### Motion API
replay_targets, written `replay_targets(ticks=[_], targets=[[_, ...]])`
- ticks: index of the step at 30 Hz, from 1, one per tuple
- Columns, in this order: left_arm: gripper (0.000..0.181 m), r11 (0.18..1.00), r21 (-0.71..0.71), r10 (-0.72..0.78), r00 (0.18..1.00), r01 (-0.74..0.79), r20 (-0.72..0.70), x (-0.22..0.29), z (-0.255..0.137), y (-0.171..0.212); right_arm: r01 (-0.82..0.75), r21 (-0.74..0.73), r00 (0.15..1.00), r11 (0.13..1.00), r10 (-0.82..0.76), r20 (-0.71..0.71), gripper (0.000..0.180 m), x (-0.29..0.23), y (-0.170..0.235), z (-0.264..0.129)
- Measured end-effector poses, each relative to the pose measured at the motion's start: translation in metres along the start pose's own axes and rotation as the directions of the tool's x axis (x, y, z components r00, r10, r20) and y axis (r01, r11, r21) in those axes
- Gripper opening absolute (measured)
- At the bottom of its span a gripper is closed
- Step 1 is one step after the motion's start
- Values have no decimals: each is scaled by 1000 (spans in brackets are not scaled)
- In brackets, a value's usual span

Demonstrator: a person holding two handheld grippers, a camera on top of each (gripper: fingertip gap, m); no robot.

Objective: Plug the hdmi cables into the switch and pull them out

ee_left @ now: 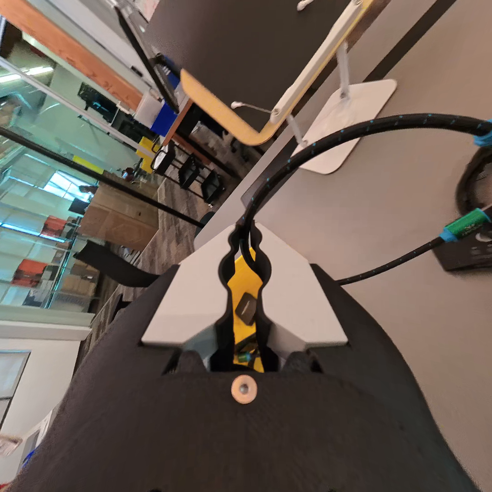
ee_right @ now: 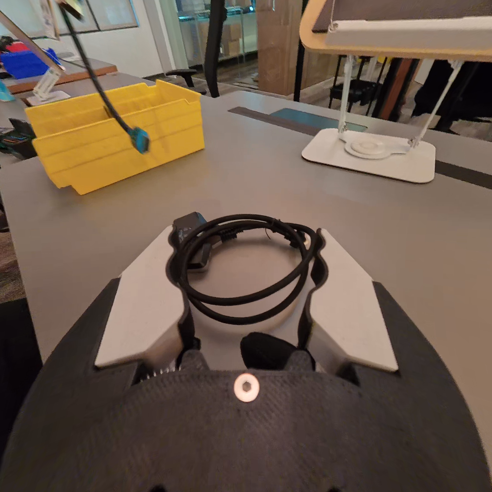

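My left gripper (ee_left: 245, 231) is shut on a black braided hdmi cable (ee_left: 332, 138) with blue flecks and holds it in the air. The cable arcs away to a blue-wrapped end (ee_left: 484, 138). In the right wrist view this cable (ee_right: 87, 66) hangs over the yellow bin with its blue plug (ee_right: 141, 141) dangling free. A green plug (ee_left: 464, 226) sits at the black switch (ee_left: 471, 258); I cannot tell if it is seated. My right gripper (ee_right: 245, 234) is open, its fingers either side of a coiled black cable (ee_right: 247, 300) and the switch (ee_right: 187, 226) on the grey table.
A yellow bin (ee_right: 114, 149) stands on the grey table (ee_right: 266, 186) at the far left. A white stand base (ee_right: 372, 162) with thin legs holds a raised board (ee_right: 399, 40) at the far right. Other desks and blue bins lie beyond the table. My hands' fingertips stand some 30 cm from each other. The left gripper is farther from the black switch (ee_left: 471, 258), some 30 cm, than the right, some 12 cm.
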State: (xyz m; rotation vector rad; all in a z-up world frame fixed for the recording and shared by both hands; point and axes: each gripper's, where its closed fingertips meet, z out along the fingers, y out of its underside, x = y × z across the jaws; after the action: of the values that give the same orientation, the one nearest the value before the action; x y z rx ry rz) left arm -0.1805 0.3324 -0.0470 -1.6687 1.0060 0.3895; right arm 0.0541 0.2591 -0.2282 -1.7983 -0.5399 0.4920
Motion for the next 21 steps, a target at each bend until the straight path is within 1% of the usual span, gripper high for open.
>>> replay_targets(ticks=[4, 6, 8, 9, 11, 12, 14, 16, 17, 20, 21], targets=[[5, 999, 22, 27, 998, -26, -55, 35, 14, -23, 20, 46, 997, 999, -24, 72, 95, -15, -11, -3], [4, 999, 31, 33, 996, -31, -84, 53, 21, -32, 29, 77, 992, 997, -38, 118, 88, -24, -18, -6], [4, 999, 38, 40, 993, -36, -107, 70, 28, -40, 31, 113, 982, 993, -52, 183, 72, -36, -26, -11], [4, 998, 40, 43, 992, -38, -115, 78, 32, -44, 26, 128, 978, 991, -52, 200, 67, -39, -30, -13], [4, 998, 46, 44, 989, -38, -140, 95, 39, -52, 21, 154, 981, 988, -50, 189, 61, -37, -37, -17], [4, 998, 53, 45, 988, -38, -151, 103, 42, -56, 21, 156, 986, 987, -47, 161, 58, -31, -38, -18], [4, 997, 62, 52, 984, -42, -173, 118, 46, -64, 18, 150, 995, 989, -32, 92, 58, -17, -39, -20], [4, 996, 71, 60, 980, -47, -190, 130, 49, -71, 15, 167, 995, 986, -31, 92, 49, -13, -42, -25], [5, 996, 76, 62, 978, -48, -200, 136, 50, -75, 16, 166, 996, 986, -31, 86, 41, -10, -42, -28], [5, 994, 94, 67, 972, -46, -224, 149, 52, -85, 26, 159, 998, 987, -35, 59, 12, 0, -44, -35], [5, 994, 100, 62, 972, -40, -228, 152, 52, -89, 27, 175, 998, 984, -36, 50, 7, 3, -48, -40]])
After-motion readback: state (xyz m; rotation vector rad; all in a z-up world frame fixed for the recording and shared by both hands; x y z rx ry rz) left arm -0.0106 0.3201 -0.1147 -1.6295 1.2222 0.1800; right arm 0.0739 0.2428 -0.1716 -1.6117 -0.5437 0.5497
